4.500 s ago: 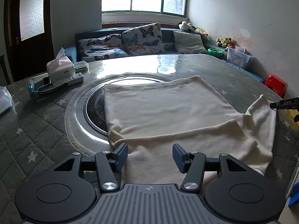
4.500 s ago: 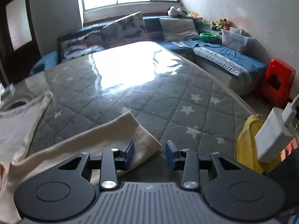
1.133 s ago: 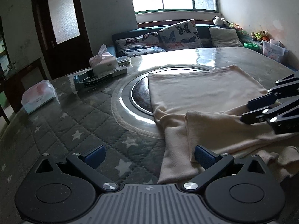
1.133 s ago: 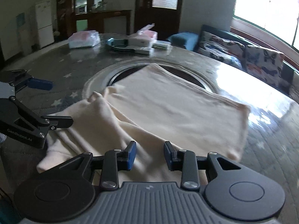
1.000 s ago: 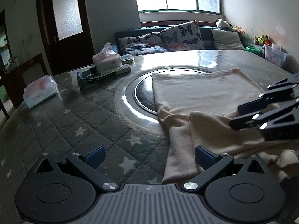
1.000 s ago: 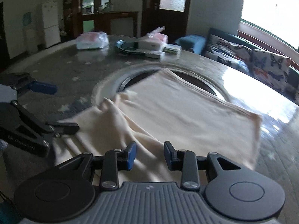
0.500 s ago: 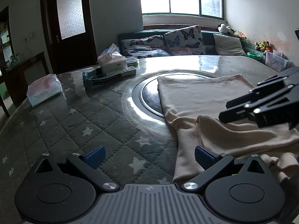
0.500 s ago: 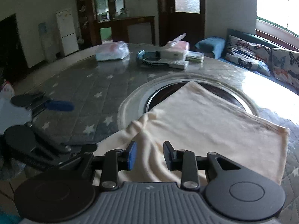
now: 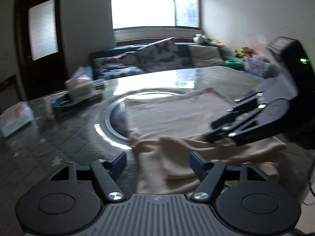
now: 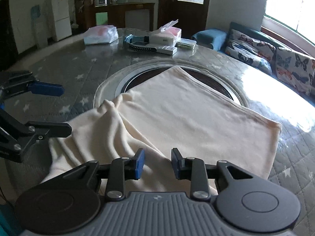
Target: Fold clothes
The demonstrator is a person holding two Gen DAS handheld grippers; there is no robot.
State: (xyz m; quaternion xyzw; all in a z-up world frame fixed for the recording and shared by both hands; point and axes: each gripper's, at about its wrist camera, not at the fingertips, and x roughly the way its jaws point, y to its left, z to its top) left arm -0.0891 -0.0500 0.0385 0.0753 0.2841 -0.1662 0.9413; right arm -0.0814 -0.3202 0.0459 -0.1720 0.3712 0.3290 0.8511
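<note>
A cream garment [image 10: 187,118] lies on the round grey quilted table [image 10: 78,68], its far part flat over the glass turntable, its near end bunched in folds. It also shows in the left wrist view [image 9: 177,118], blurred. My left gripper [image 9: 157,162] is open over the garment's near edge, holding nothing; it appears in the right wrist view [image 10: 45,108] at the left. My right gripper [image 10: 157,163] is open just above the bunched near end, with cloth below its fingers; it appears in the left wrist view [image 9: 226,125] at the right.
A tissue box [image 10: 167,35], a white bag [image 10: 100,34], a blue-black device [image 10: 141,46] and a flat tin [image 10: 186,44] stand at the table's far side. A sofa with butterfly cushions [image 10: 275,57] runs along the window wall.
My left gripper has narrowed but stays open and has swung right over the garment's near edge. My right gripper has opened slightly and come closer to the cloth, now over the bunched folds.
</note>
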